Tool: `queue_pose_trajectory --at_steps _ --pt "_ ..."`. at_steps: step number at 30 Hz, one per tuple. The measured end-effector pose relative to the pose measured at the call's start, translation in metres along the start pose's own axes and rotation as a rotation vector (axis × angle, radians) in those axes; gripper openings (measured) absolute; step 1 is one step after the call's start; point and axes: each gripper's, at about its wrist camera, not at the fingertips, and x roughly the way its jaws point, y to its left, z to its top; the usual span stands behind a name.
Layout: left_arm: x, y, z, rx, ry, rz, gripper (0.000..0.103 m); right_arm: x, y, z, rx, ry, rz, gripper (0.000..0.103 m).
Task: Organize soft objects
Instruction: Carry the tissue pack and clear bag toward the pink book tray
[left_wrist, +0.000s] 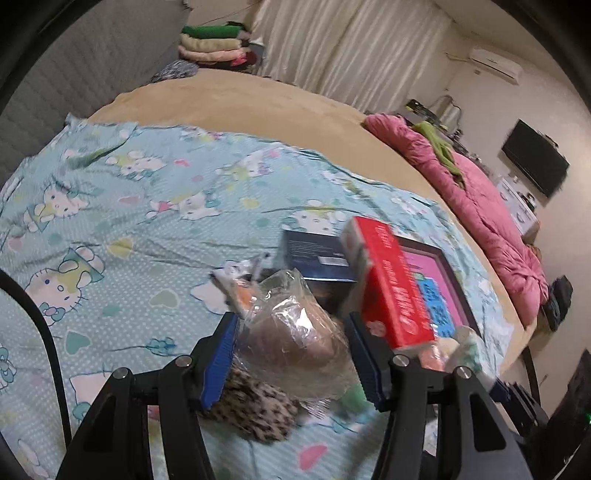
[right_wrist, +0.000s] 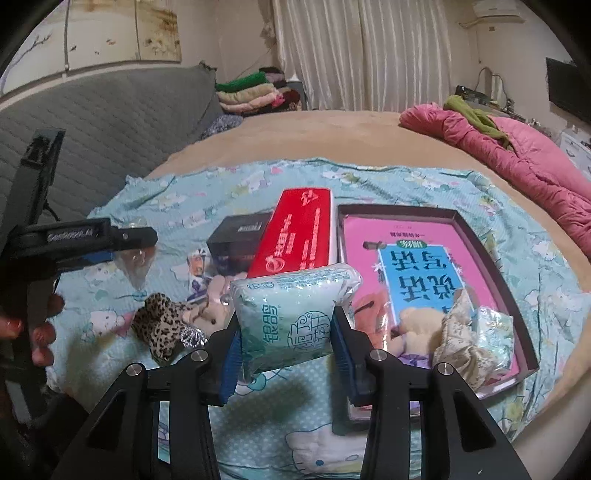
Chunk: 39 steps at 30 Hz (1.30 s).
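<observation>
Several soft things already lie in the tray (right_wrist: 491, 236) on the bed (right_wrist: 295, 125) (teddy, wrapped cloth). Right gripper (right_wrist: 284, 347) clamps a tissue pack (right_wrist: 291, 314); left gripper (left_wrist: 291, 354) squeezes a bagged item (left_wrist: 295, 336); leopard scrunchie (right_wrist: 162, 325) remains outside.

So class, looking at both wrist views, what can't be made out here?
- Left wrist view: what the clear plastic bag in the left gripper contains; glare and blur hide it.
- Right wrist view: the plush toys in the tray, partly hidden by crumpled wrapping.
- Right wrist view: tissue pack in the right gripper hides the bedsheet behind.
</observation>
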Motion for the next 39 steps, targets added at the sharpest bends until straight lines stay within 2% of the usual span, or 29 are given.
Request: queue_pose_trajectory --at_steps 7,14,22,39 --pt "-0.014 -0.052 -0.007 0.09 0.001 -0.012 0.059 -0.026 -0.017 0.007 0.042 -0.057 -0.007 0.045" --pt "-0.026 -0.11 -0.009 0.19 -0.016 -0.044 0.059 -0.056 -0.051 0.015 0.098 -0.109 -0.041 0.045" --pt "-0.027 -0.159 -0.013 0.27 -0.01 -0.071 0.059 -0.083 -0.091 0.019 0.172 -0.155 -0.087 0.045" --pt "-0.009 -0.211 -0.022 0.365 0.02 -0.069 0.059 -0.102 -0.134 0.016 0.244 -0.187 -0.118 0.045"
